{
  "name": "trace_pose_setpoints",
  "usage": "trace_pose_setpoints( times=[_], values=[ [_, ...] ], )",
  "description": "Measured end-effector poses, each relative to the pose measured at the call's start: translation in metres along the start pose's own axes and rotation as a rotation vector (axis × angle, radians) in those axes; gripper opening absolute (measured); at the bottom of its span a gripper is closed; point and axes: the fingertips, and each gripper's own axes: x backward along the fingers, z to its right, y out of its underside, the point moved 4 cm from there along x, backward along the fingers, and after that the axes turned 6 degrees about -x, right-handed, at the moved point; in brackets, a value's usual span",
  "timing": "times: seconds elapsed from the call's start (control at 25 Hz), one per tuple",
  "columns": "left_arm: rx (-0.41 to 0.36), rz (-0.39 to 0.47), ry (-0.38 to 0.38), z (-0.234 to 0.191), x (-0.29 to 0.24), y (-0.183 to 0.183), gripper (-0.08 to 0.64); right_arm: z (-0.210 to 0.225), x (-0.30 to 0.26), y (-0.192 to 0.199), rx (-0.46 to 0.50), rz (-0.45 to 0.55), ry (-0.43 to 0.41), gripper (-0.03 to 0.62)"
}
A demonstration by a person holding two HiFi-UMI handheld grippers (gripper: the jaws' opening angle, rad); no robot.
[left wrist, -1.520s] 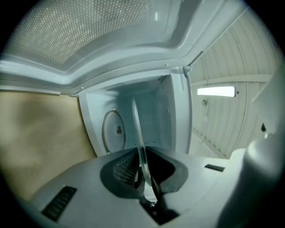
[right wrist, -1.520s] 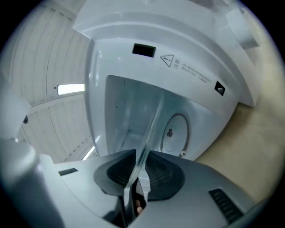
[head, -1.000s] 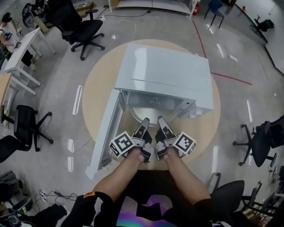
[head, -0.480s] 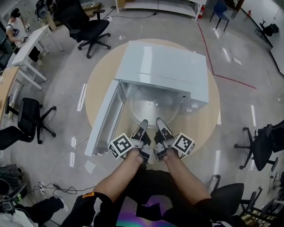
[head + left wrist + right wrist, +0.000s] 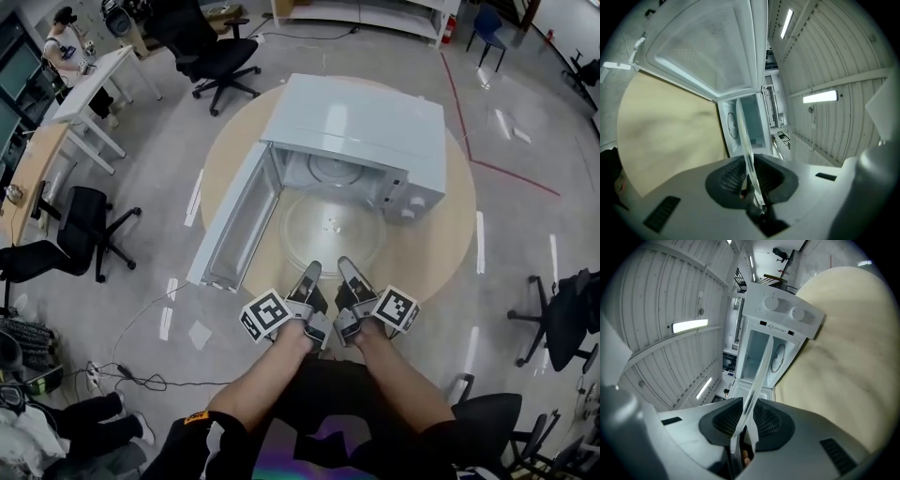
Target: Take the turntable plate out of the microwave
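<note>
While clamping the turntable plate [image 5: 330,230] by its near rim, holding it out ahead of the jaws, clear of the microwave [image 5: 366,127] cavity and above the round table [image 5: 441,253].

Left gripper [image 5: 310,274]: jaws closed on the glass edge. Right gripper [image 5: 344,269]: same, just beside the left. Microwave door [image 5: 234,225] open, off to the left of the left jaws.

Risks, as judged:
- Edge grip only, with both bites on the same side and the whole disc cantilevered beyond the jaws. Could sag, pivot or slip out on any tilt or jerk.
- Smooth glass between the pads. Uneven squeeze, or pulling the hands apart, could twist the plate or chip the rim.
- Could clip the open door if swung left.
- Could hit the table hard if lowered far edge first.

Count: 1 plate, 1 microwave, 1 door, 2 knobs [image 5: 772,302] [image 5: 798,313], 2 grippers, 1 table.
</note>
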Motion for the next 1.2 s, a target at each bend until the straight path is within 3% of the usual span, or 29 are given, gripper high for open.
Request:
trace_pose_setpoints(
  times=[0.04,0.24,0.6,1.2],
  values=[
    [0.004,0.003,-0.003,-0.001,0.005,0.004,0.089,-0.001,0.004,0.004,0.000,-0.005,-0.012,0.074],
    [0.020,0.008,-0.019,-0.014,0.027,0.024,0.089,0.023,0.033,0.022,-0.006,-0.018,0.097,0.074],
    [0.043,-0.001,-0.072,-0.052,0.039,0.051,0.089,0.063,0.056,0.041,-0.051,-0.026,0.141,0.075],
    [0.075,-0.012,-0.139,-0.090,0.028,0.060,0.089,0.105,0.054,0.042,-0.083,-0.045,0.202,0.075]
  ],
)
